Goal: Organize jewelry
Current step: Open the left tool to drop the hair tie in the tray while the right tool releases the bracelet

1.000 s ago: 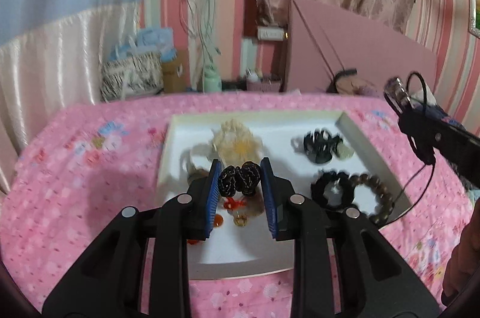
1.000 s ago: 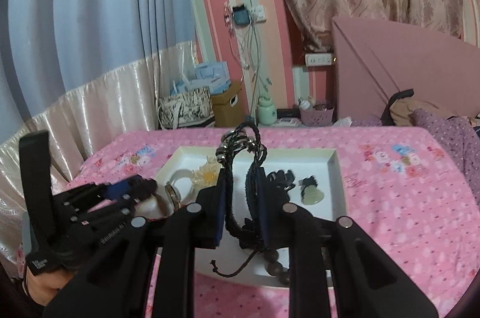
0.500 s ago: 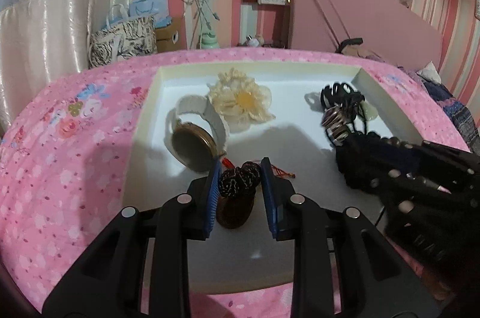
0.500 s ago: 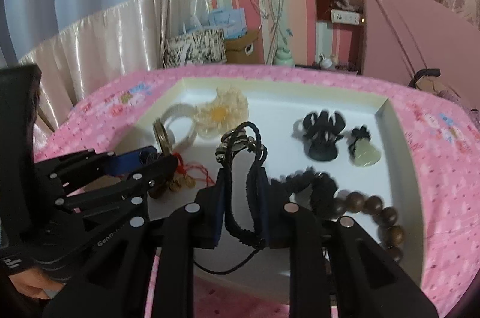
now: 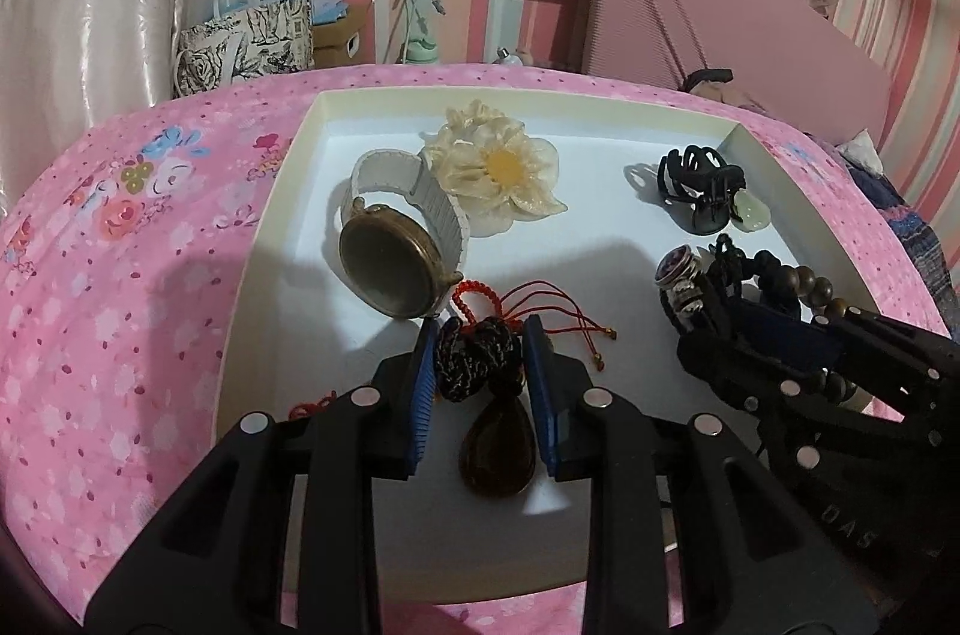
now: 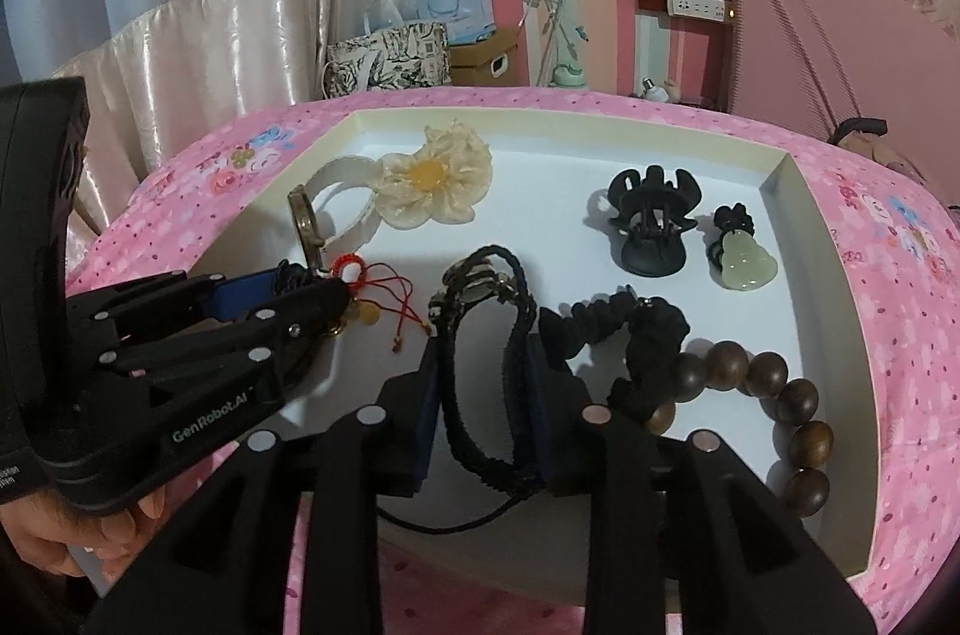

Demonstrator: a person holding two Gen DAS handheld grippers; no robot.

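Note:
My left gripper [image 5: 480,335] is shut on the black knotted cord [image 5: 477,356] of a brown teardrop pendant [image 5: 498,446], which hangs low over the white tray [image 5: 282,191]. A red cord charm [image 5: 528,293] lies just beyond the tips. My right gripper [image 6: 483,353] has a black braided bracelet [image 6: 456,383] between its jaws. The jaws are opening, and both strands still touch the pads. The bracelet's metal beads [image 6: 474,281] rest on the tray floor. Each gripper shows in the other's view, the right gripper [image 5: 702,299] and the left gripper [image 6: 312,287].
In the tray lie a watch [image 5: 390,263], a cream flower clip [image 5: 498,173], a black claw clip [image 6: 654,227], a jade pendant [image 6: 744,263], a black scrunchie [image 6: 630,323] and a wooden bead bracelet [image 6: 774,383]. Pink floral bedding [image 5: 120,275] surrounds it. A hand [image 6: 42,533] holds the left gripper.
Both grippers have come down to the tray with their pieces. The right jaws have widened and the bracelet's loop has spread between them, its beaded end now on the tray floor.

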